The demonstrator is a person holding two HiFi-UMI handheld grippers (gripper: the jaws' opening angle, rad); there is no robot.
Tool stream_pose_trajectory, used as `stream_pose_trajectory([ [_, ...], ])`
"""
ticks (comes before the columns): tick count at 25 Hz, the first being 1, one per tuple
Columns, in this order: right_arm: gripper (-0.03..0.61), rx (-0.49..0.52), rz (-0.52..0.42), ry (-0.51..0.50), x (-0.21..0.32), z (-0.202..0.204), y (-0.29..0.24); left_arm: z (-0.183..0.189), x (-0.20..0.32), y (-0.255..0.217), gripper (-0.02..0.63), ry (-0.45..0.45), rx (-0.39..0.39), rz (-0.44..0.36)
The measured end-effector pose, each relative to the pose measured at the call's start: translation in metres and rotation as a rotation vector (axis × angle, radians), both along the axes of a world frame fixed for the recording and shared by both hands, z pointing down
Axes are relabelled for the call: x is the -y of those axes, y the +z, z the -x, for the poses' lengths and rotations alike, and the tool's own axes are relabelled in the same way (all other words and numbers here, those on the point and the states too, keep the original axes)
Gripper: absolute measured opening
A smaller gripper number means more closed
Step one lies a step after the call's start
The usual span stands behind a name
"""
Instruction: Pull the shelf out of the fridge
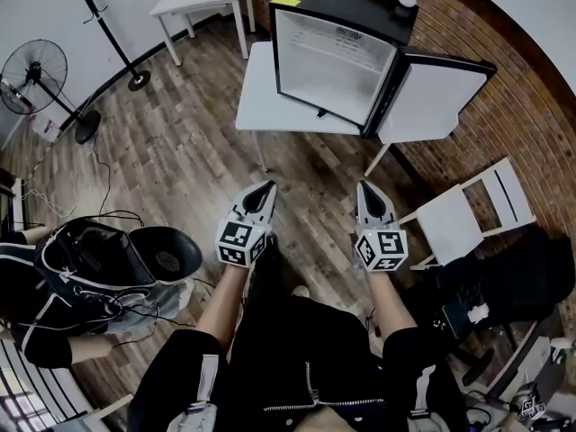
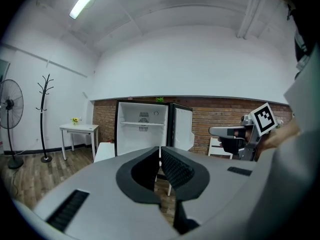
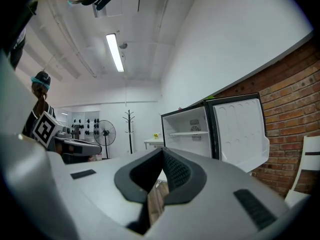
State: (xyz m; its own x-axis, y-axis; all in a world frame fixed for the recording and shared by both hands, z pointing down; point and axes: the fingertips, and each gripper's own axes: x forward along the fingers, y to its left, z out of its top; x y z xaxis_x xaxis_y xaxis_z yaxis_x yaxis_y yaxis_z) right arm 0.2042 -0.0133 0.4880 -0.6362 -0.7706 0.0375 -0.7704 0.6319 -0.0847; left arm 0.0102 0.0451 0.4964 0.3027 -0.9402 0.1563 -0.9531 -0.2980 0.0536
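While both tongs hang level in front of me, I read the left tongs (image 1: 266,187) and right tongs (image 1: 364,187) as fully closed with nothing between them. Well ahead, across open floor (image 1: 180,160), the fridge (image 1: 335,54) stands on a white worktop (image 1: 256,102), its door (image 1: 434,97) swung open to the right. The shelf (image 2: 142,124) sits high inside, its long axis crosswise to my approach. Neither arm is clearly nearer. A folding chair (image 1: 461,212) flanks the right-hand path.

No readable text found. The label (image 1: 350,35) on the fridge (image 1: 315,75) back wall is too small to make out.
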Motion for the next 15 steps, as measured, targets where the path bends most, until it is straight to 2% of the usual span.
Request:
stream_pose_trajectory([
  [9,0.002,-0.019,0.002,0.060,0.066,0.013,0.006,0.015,0.087,0.004,0.027,0.066,-0.010,-0.003],
  [15,0.002,-0.021,0.004,0.138,0.126,0.034,0.003,0.036,0.164,0.002,0.026,0.155,-0.003,0.001],
])
